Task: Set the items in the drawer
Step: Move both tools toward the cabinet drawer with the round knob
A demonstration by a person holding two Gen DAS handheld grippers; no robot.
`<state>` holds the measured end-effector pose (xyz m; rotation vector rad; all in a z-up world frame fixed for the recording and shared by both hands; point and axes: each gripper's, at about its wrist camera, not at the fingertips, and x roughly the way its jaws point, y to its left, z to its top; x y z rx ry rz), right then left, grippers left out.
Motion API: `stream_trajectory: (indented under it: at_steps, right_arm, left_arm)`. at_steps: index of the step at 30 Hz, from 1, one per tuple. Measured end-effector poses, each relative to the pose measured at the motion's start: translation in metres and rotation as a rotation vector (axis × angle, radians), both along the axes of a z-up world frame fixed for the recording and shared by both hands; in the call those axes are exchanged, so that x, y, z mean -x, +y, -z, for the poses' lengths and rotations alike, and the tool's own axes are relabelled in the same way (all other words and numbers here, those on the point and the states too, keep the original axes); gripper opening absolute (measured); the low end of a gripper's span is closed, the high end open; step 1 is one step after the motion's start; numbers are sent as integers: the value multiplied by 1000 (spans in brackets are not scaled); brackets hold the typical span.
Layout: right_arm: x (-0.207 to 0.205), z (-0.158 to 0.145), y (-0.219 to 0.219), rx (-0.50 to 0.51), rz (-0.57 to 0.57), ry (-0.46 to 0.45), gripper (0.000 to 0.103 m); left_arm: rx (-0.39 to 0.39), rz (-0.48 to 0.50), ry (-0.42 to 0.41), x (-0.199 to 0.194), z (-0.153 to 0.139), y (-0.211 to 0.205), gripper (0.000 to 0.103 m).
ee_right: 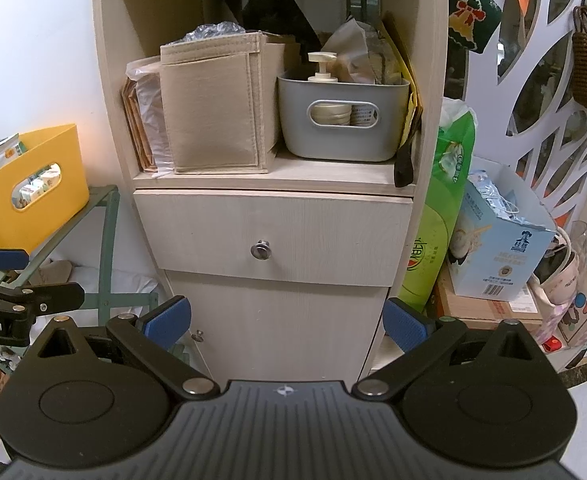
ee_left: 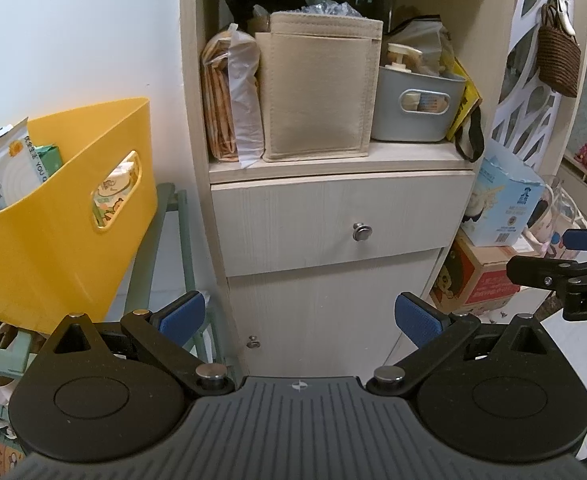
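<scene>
White wall fills the left of both views, and a pale wooden cabinet (ee_right: 269,160) stands in the middle. At the far left of the left wrist view I see a yellow basket (ee_left: 53,220) with packets inside, resting on a green rack (ee_left: 173,240); I judge these packets are the items to store. Moving right, the drawer (ee_left: 333,220) sits in the centre of the frame, fully closed, with its round metal knob (ee_left: 361,233) facing me. Above it a beige felt box (ee_left: 317,88) and a grey bin (ee_left: 417,108) stand on the shelf. My left gripper (ee_left: 299,320) has its fingers spread wide and holds nothing. My right gripper (ee_right: 287,324) is also wide and empty, and it points at the knob (ee_right: 260,250) but is well apart from it. I think the task is at its first step: the drawer must be opened. The next move calls for one gripper to go forward, close on the knob and pull straight out.
</scene>
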<state>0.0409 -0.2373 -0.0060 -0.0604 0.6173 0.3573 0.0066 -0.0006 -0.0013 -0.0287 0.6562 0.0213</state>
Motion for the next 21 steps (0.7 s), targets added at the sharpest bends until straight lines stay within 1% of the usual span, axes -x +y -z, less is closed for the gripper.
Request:
stream_trajectory:
  at_steps: [11, 13, 18, 21]
  right_arm:
    - [-22, -3, -9, 19, -8, 23, 103]
    - [-27, -2, -12, 21, -6, 28, 103]
    - [-44, 0, -24, 29, -5, 40, 103]
    - [-56, 0, -32, 30, -2, 47, 103]
  left_arm:
    - [3, -12, 25, -24, 6, -12, 102]
    - [1, -11, 20, -32, 7, -16, 102]
    - [-33, -26, 5, -55, 12, -27, 102]
    - [-22, -23, 5, -68, 15, -32, 102]
